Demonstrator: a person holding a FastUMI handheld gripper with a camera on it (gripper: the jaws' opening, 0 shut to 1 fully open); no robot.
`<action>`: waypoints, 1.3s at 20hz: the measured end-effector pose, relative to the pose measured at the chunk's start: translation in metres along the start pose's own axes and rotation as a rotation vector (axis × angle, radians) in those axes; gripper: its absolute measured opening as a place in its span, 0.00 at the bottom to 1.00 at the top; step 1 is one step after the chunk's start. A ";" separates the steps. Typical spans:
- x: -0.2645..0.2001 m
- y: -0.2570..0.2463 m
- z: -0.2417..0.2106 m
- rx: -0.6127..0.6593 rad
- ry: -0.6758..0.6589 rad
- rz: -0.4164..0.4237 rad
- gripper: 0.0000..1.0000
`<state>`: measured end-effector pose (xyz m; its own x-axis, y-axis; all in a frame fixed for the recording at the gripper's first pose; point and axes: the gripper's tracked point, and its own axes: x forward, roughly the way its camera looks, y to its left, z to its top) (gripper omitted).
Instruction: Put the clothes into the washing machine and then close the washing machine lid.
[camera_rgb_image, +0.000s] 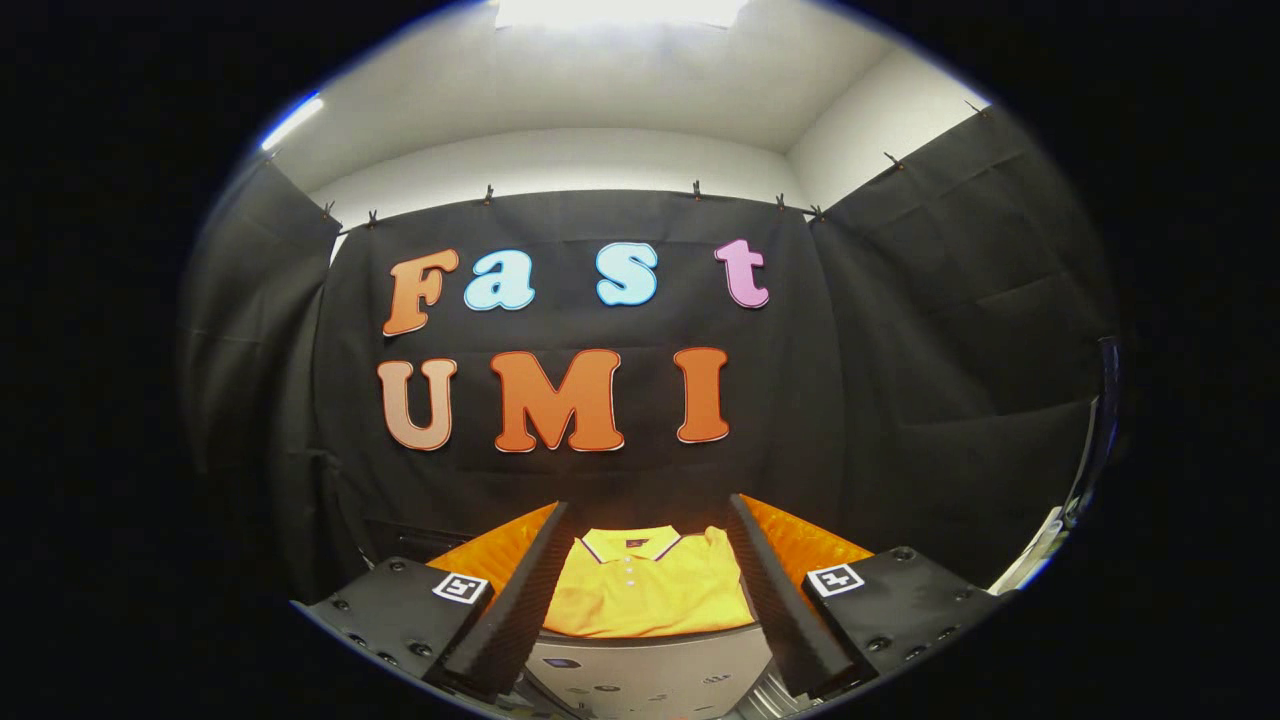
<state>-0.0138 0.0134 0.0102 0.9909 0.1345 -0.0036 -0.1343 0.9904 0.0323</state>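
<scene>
A yellow polo shirt (645, 592) with a striped collar lies flat on an orange surface (800, 540), seen in the gap between my two fingers and a little beyond them. My gripper (648, 520) is open, its black ribbed fingers (525, 590) spread wide to either side of the shirt, with nothing held. Below the shirt, close under the fingers, a grey-white panel (650, 675) of the washing machine shows with small marks on it. I cannot see whether the lid is up or down.
Black cloth walls (950, 380) close the booth behind and to both sides of the orange surface. A bright ceiling light (620, 10) shines above. A pale object (1040, 550) sits at the right by the cloth wall.
</scene>
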 end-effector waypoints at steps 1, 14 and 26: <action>0.000 0.000 0.000 0.001 0.000 0.000 1.00; 0.152 0.046 -0.106 -0.028 0.399 0.148 1.00; 0.260 0.041 -0.262 -0.024 0.977 0.095 1.00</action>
<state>0.2361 0.0973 -0.2510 0.5349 0.1695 -0.8278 -0.2238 0.9731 0.0546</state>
